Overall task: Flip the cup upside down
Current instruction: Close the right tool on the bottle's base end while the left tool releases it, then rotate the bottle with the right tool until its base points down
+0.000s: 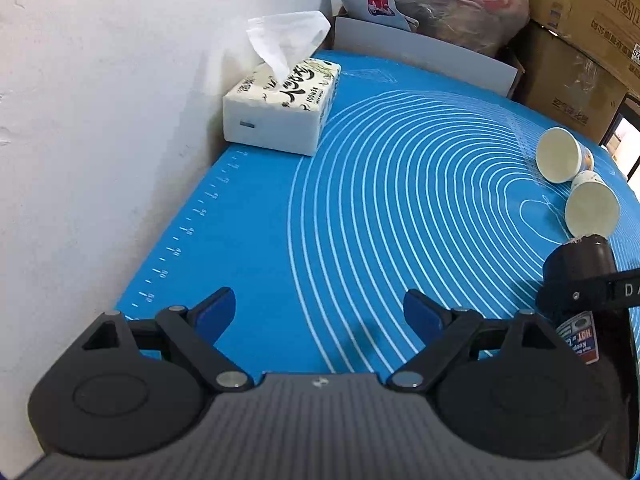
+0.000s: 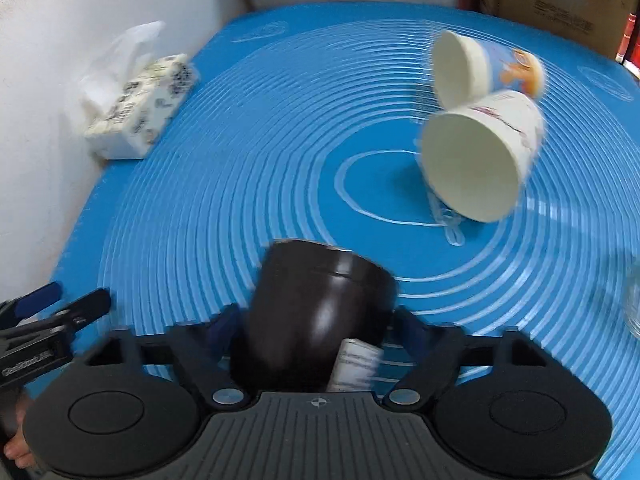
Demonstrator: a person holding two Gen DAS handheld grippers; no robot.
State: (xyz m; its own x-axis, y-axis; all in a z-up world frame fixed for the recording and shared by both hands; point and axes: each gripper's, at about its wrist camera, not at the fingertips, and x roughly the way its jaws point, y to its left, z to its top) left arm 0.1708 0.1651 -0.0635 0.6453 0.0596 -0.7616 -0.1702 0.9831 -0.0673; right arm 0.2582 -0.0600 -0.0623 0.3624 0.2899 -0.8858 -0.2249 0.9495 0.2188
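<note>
My right gripper (image 2: 316, 328) is shut on a dark brown cup (image 2: 320, 304) with a white label, held tilted above the blue mat (image 2: 240, 160). The same cup (image 1: 580, 276) shows at the right edge of the left wrist view, clamped by the right gripper's fingers. My left gripper (image 1: 320, 312) is open and empty, low over the mat's near left part. Two white paper cups lie on their sides on the mat, mouths toward me: a nearer one (image 2: 480, 152) (image 1: 592, 208) and a farther one (image 2: 476, 64) (image 1: 560, 154).
A tissue box (image 1: 280, 108) (image 2: 136, 108) stands by the white wall (image 1: 100, 120) at the left. Cardboard boxes (image 1: 580, 60) and a plastic bag (image 1: 460, 0) line the back. A clear glass (image 2: 634, 304) sits at the right edge.
</note>
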